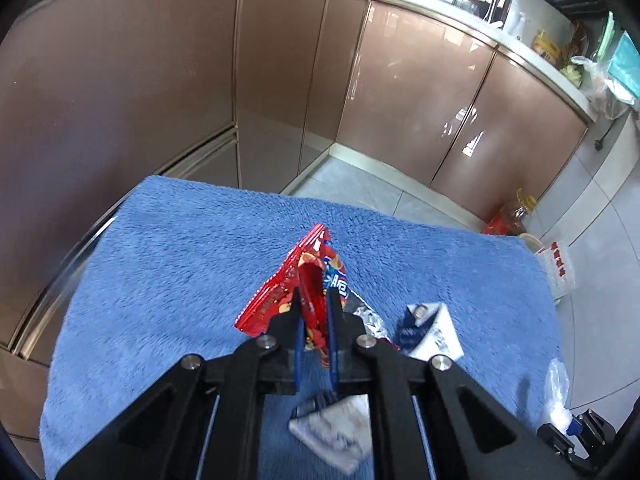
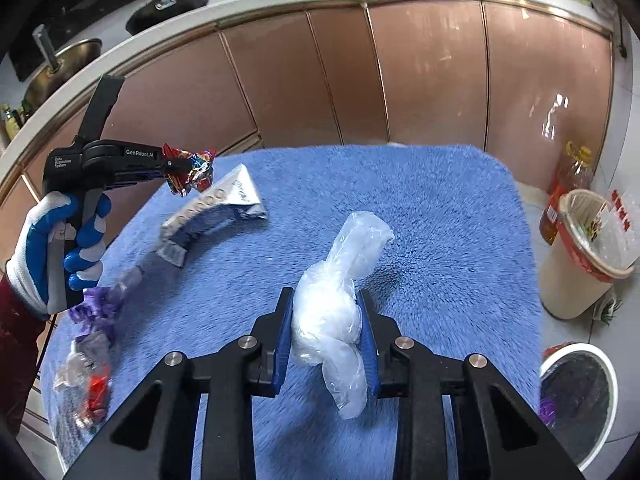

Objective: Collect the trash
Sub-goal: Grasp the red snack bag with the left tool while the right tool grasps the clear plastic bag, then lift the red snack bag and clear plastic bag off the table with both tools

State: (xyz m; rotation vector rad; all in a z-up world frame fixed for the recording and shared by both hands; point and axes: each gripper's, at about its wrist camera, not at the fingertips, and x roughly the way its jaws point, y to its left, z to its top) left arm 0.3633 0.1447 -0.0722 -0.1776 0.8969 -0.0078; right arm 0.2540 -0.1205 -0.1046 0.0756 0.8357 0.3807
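Jaws hold trash: left gripper (image 1: 316, 308) pinches a red wrapper (image 1: 294, 280), right gripper (image 2: 326, 320) squeezes a clear bag (image 2: 344, 280).
Both look light, crinkly, slippery; grip mid-bulk, not loose tails.

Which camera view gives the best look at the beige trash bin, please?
The right wrist view: the beige trash bin stands whole on the floor right of the blue towel. In the left wrist view only its rim peeks over the towel.

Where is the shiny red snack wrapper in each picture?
Left wrist view: red snack wrapper at centre, pinched in the left gripper.
Right wrist view: same wrapper at upper left, held above the towel by that gripper.
Shared landmark: the blue towel.
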